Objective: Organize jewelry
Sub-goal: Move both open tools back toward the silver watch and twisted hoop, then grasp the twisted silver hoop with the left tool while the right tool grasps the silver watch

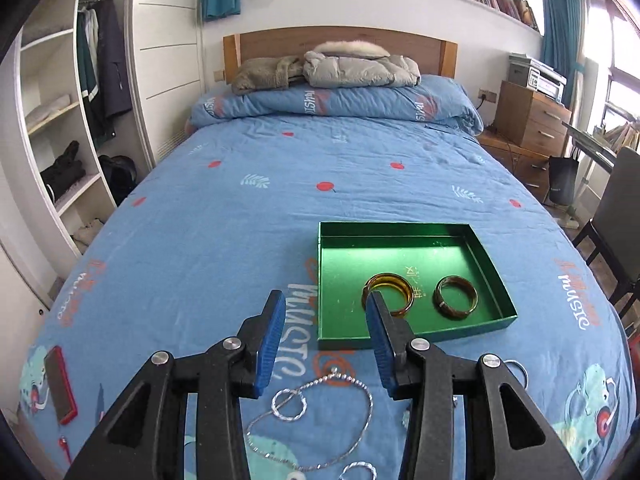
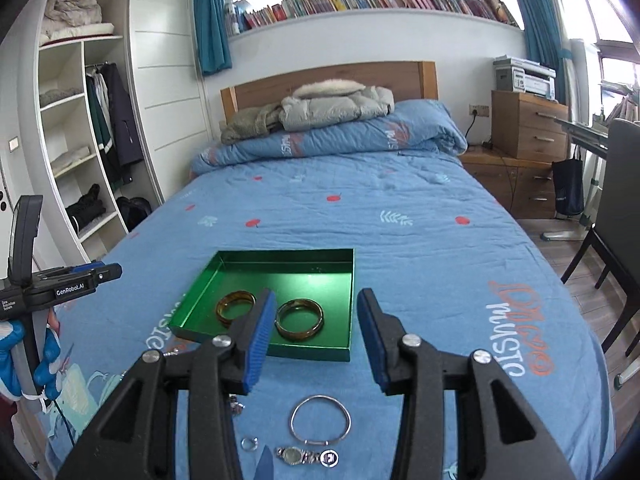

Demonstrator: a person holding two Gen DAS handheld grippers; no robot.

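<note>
With both bangles already in the green tray (image 2: 280, 276) at frame centre, the silver bangle (image 2: 320, 420) at the bottom on the bed (image 2: 420, 240) looks next: right gripper (image 2: 316, 336) spread and empty, so drop over one rim and pinch lightly. Left gripper (image 1: 326, 340) also spread above the chain (image 1: 320, 412). Legible: "MUSIC" on bedding, "GenRobot.AI" on the left gripper body.

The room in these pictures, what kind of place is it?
Most likely a home bedroom: a bed with a blue quilt and wooden headboard, an open wardrobe with hanging clothes, and a long shelf of books above.
</note>
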